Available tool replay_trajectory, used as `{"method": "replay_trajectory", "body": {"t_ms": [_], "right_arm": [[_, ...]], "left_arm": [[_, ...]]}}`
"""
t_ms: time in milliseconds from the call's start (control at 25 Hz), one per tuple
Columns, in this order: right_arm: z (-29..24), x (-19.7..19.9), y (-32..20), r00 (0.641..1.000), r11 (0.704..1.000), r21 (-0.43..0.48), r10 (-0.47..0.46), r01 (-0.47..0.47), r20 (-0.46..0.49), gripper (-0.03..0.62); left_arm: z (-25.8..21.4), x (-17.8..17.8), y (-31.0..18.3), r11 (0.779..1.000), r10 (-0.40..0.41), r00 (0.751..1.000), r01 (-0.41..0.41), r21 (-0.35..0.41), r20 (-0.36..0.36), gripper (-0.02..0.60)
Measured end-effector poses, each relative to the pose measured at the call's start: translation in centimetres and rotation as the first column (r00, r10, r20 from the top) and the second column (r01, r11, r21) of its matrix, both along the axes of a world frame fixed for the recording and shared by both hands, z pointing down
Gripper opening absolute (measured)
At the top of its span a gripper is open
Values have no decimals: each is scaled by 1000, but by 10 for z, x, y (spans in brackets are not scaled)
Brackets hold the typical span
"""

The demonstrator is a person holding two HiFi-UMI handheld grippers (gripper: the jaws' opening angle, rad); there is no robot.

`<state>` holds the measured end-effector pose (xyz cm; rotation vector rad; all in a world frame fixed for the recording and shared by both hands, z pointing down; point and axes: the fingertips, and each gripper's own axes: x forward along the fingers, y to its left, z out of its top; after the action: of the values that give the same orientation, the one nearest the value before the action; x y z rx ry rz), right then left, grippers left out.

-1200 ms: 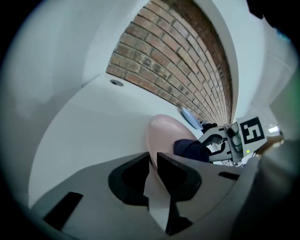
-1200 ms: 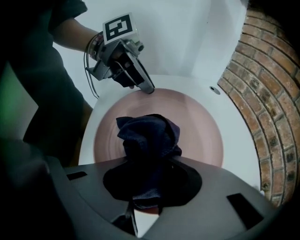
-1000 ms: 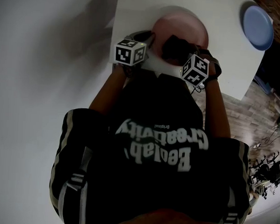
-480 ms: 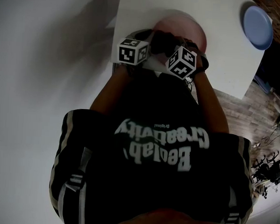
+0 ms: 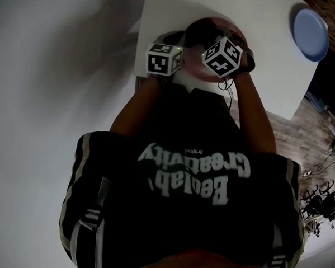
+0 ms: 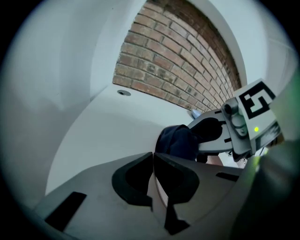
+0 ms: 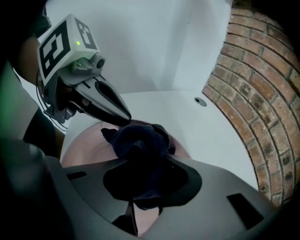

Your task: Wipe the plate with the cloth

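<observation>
Navy cloth (image 7: 138, 140), soft and light, sits bunched in the right tongs (image 7: 140, 192), pressed on the pink plate (image 7: 79, 150) on the white counter (image 7: 206, 136). The left tongs (image 6: 152, 157) are closing on the stiff, probably slippery plate's rim, the safest hold.

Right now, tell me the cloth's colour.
Dark navy; the cloth shows best in the right gripper view.

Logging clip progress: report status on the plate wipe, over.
Left hand-held gripper closing on pink plate rim. Right hand-held gripper shut on dark cloth, cloth on plate. Nothing in the way.
</observation>
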<state>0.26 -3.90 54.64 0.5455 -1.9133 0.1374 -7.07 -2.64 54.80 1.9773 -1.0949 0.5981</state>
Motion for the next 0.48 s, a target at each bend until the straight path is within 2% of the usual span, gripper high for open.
{"method": "replay_trajectory", "body": {"t_ms": [280, 480], "right_arm": [[1, 26, -30, 998, 997, 59, 45, -42, -49, 81], [0, 51, -32, 994, 995, 65, 82, -78, -70, 81]], "left_arm": [[0, -1, -14, 999, -35, 999, 35, 5, -7, 9], [-1, -1, -20, 999, -37, 999, 37, 8, -2, 9]]}}
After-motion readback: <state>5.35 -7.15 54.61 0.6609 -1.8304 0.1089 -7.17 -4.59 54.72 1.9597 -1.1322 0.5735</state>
